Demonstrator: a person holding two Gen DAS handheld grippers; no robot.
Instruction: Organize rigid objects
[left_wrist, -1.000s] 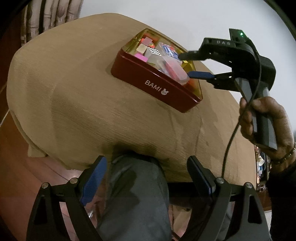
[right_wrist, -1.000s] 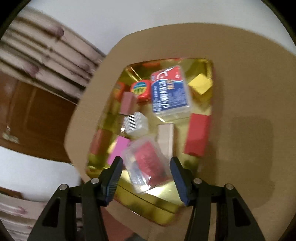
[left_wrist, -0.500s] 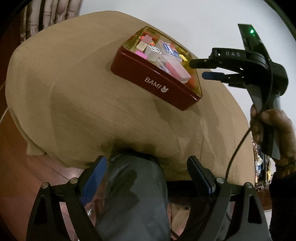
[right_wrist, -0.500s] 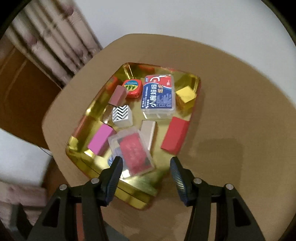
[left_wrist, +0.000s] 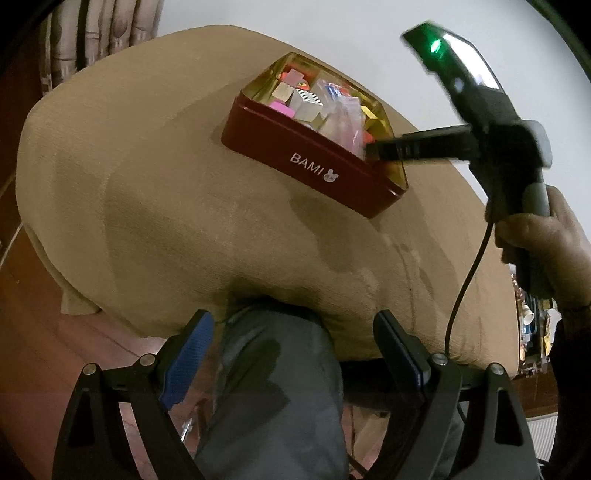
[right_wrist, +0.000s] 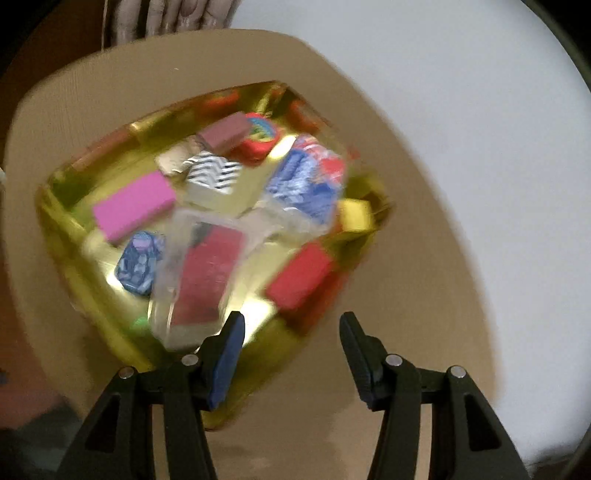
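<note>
A red tin (left_wrist: 314, 162) with a gold inside (right_wrist: 258, 314) sits on the cloth-covered table (left_wrist: 166, 192). It holds several small rigid items: a pink block (right_wrist: 135, 206), a clear case with a red card (right_wrist: 207, 277), a red block (right_wrist: 301, 277), a yellow block (right_wrist: 354, 214), a blue-and-red card box (right_wrist: 306, 184) and a zigzag box (right_wrist: 214, 173). My right gripper (right_wrist: 291, 328) hovers open over the tin's near corner, with nothing between its fingers. In the left wrist view, that right gripper (left_wrist: 373, 149) appears edge-on at the tin's right end. My left gripper (left_wrist: 291, 347) is open, low in front of the table.
A person's knee in grey trousers (left_wrist: 273, 387) lies between the left fingers, below the table's edge. A hand (left_wrist: 535, 240) holds the right gripper's handle, with its cable (left_wrist: 465, 288) hanging down. Curtains (left_wrist: 103, 33) and a white wall stand behind. Bare cloth surrounds the tin.
My right gripper has rolled and shifted toward the tin's right corner; the clear red case now lies left of its fingers instead of framed between them. The left gripper has stayed still.
</note>
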